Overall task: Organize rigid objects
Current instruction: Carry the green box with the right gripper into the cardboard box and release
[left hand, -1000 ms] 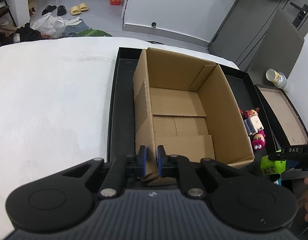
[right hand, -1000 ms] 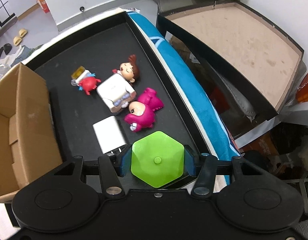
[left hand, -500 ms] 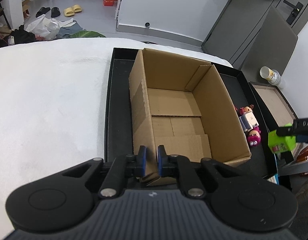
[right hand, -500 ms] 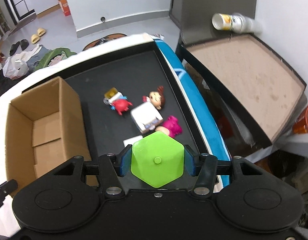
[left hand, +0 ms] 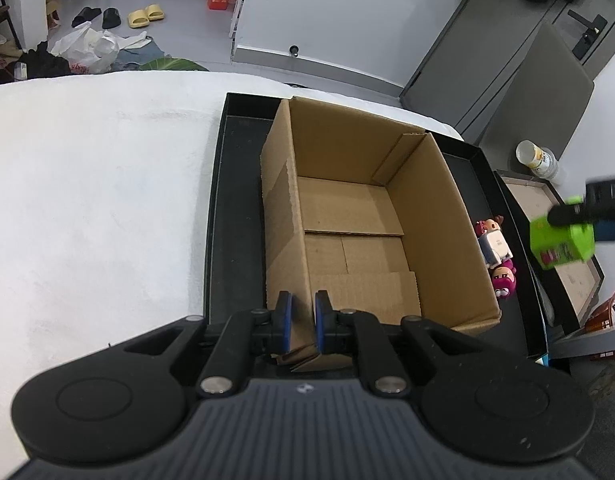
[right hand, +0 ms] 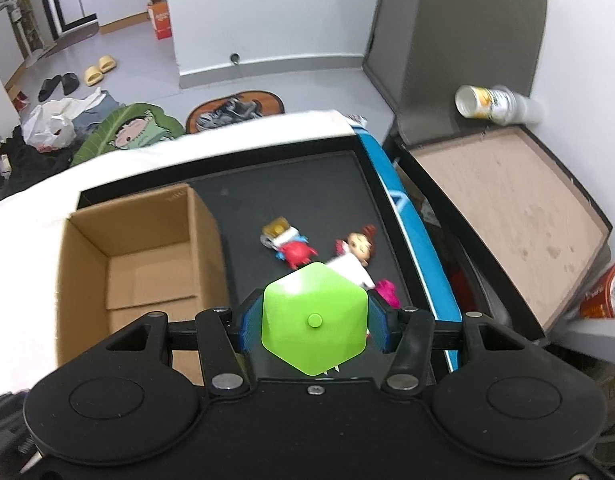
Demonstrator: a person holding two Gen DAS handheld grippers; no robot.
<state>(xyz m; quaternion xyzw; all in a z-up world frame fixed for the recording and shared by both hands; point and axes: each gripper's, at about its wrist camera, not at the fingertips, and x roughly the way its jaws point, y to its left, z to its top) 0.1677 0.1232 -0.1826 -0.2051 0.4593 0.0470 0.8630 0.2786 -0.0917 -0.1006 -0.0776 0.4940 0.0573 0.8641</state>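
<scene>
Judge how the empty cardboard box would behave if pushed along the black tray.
The cardboard box is empty, so probably light and easy to slide. Its tall, thin walls may flex or tip if pushed high. The left tongs pinch its near corner, where a flap already looks creased, so it likely bends readily.

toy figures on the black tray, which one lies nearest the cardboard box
The red crab-like toy figure; the brown-haired doll figure and pink figure lie farther right.
</scene>
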